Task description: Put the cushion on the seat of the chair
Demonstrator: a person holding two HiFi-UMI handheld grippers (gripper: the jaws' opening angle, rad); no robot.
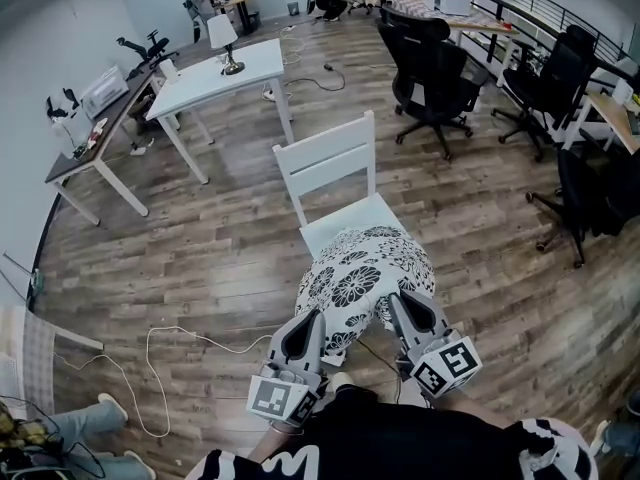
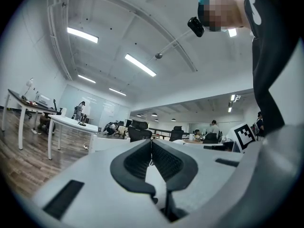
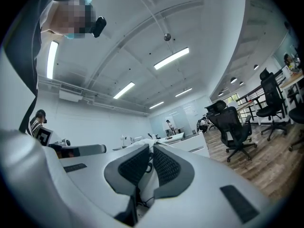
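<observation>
Fingers: both pairs clamped on near edge of cushion [image 1: 365, 268] | left gripper [image 1: 305, 318], right gripper [image 1: 400, 303]: lower centre | cushion: widest left-right, far edge over chair [image 1: 335, 163] seat front

Open floor [image 1: 200, 258] flanks the chair [image 1: 350, 220]; its backrest [image 1: 325, 138] bars the far side

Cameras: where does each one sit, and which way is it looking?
Head view: on the person's head, looking down at the cushion and the white chair; left gripper and right gripper show.
Left gripper view: on that gripper, along jaws shut on the cushion, toward a white table; dark top shows.
Right gripper view: same from its gripper, toward black office chairs; dark top shows.
Shared: both gripper views see the head camera.
</observation>
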